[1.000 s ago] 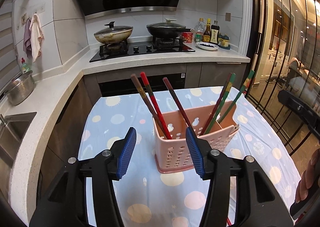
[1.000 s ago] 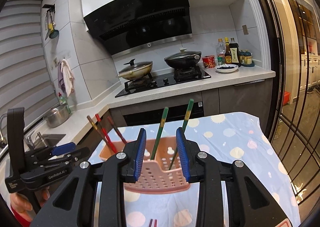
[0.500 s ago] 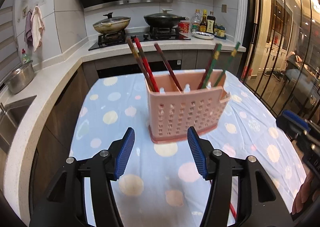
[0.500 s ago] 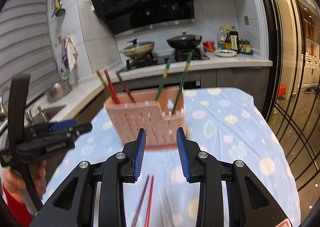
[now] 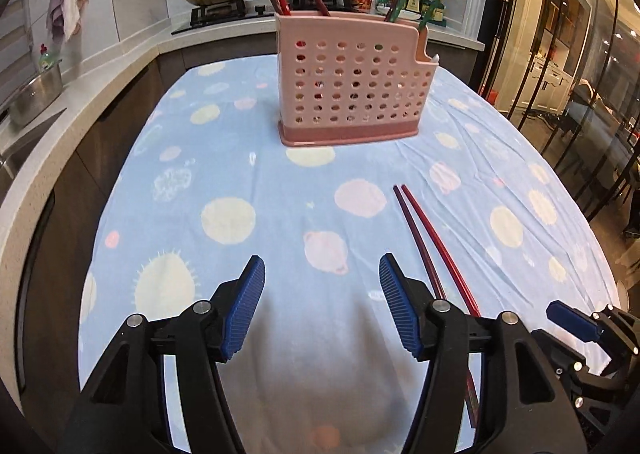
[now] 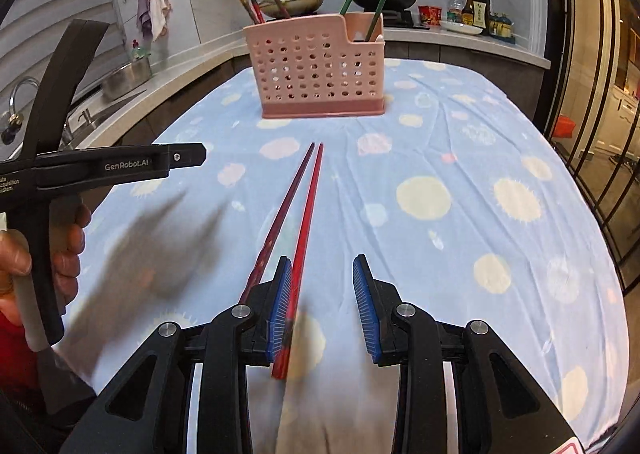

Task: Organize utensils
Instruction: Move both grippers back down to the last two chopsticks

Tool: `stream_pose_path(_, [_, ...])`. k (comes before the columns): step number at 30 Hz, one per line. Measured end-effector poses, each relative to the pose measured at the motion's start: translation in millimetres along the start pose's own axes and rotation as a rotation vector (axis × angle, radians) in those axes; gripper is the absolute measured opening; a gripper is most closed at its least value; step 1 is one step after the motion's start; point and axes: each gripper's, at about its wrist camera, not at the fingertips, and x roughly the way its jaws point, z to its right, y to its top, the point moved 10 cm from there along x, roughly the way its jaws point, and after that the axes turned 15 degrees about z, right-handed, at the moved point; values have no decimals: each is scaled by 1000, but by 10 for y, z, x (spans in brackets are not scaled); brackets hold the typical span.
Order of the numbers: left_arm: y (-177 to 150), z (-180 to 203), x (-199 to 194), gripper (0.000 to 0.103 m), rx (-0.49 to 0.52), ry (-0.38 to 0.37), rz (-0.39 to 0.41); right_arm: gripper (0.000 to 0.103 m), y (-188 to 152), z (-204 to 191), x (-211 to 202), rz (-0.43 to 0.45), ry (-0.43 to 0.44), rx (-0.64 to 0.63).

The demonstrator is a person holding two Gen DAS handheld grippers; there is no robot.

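The right gripper (image 6: pixel 322 304) hangs low over the tablecloth (image 6: pixel 460 158) with its jaws spread, the red chopstick (image 6: pixel 306 214) lying just inside its left pad and the darker chopstick (image 6: pixel 280 214) just outside it (neither is pinched). The left gripper (image 5: pixel 322 310) is likewise spread wide and holds nothing. Both chopsticks point toward the pink perforated holder (image 6: pixel 318 70), which stands farther back on the cloth with other chopsticks upright inside.
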Motion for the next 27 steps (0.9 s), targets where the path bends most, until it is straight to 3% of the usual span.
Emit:
stream_pose_path(8, [-385, 139, -140, 62, 0, -10, -45, 32, -344, -112, -60, -58, 25, 23])
stream_pose_path(13, [-540, 243, -195, 73, 6, -22, -68, 32, -392, -131, -68, -64, 31, 38])
stream_pose_path(19, [-652, 417, -269, 74, 25, -54, -82, 32, -446, -145, -58, -72, 34, 35])
stream_pose_path(23, [-699, 518, -301, 74, 42, -72, -87, 25, -451, -78, -60, -66, 14, 34])
stream_pose_path(27, [-720, 591, -328, 75, 51, -87, -89, 8, -471, 20, -48, -68, -9, 44])
